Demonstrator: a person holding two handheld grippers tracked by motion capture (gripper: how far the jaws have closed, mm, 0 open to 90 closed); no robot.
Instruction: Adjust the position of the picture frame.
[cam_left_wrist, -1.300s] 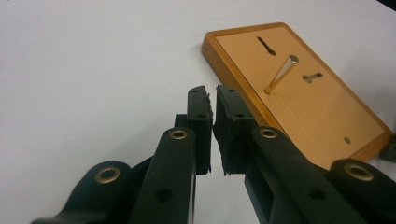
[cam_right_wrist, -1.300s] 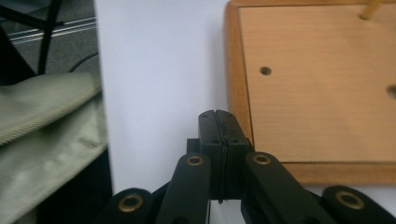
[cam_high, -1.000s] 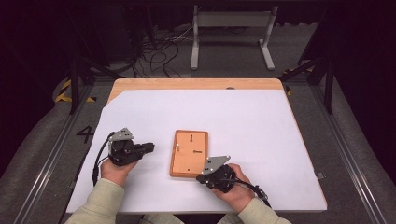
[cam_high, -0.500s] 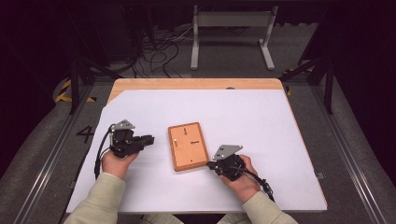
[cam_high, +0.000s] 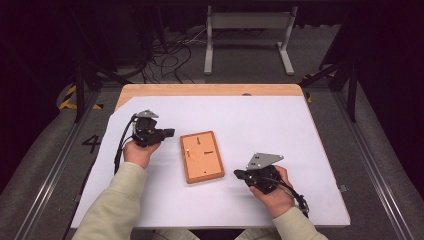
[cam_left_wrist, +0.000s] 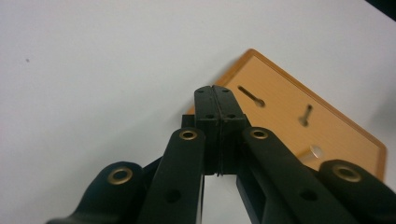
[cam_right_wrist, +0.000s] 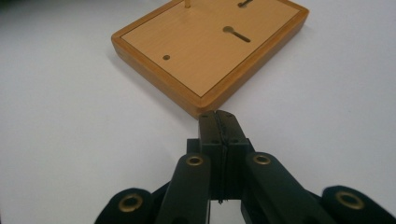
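Observation:
A flat orange-brown wooden board (cam_high: 201, 156) with two keyhole slots and a small peg lies in the middle of the white sheet. My left gripper (cam_high: 169, 132) hovers just left of the board's far left corner and points at it. Its jaws have just closed the last bit and now stand shut with nothing between them. In the left gripper view the gripper (cam_left_wrist: 217, 89) sits in front of the board (cam_left_wrist: 289, 116). My right gripper (cam_high: 237, 174) is shut and empty, a little right of the board's near right corner. In the right gripper view the gripper (cam_right_wrist: 218, 114) points at the board (cam_right_wrist: 210, 42).
A white sheet (cam_high: 280, 130) covers the wooden table (cam_high: 210, 90), whose far edge shows bare. A metal stand (cam_high: 247, 30) and loose cables (cam_high: 170, 50) lie on the floor beyond. Rails run along both sides of the table.
The left hand has moved away from the person along the board's left side. The right hand has drawn off to the right. The board has shifted slightly and turned a little.

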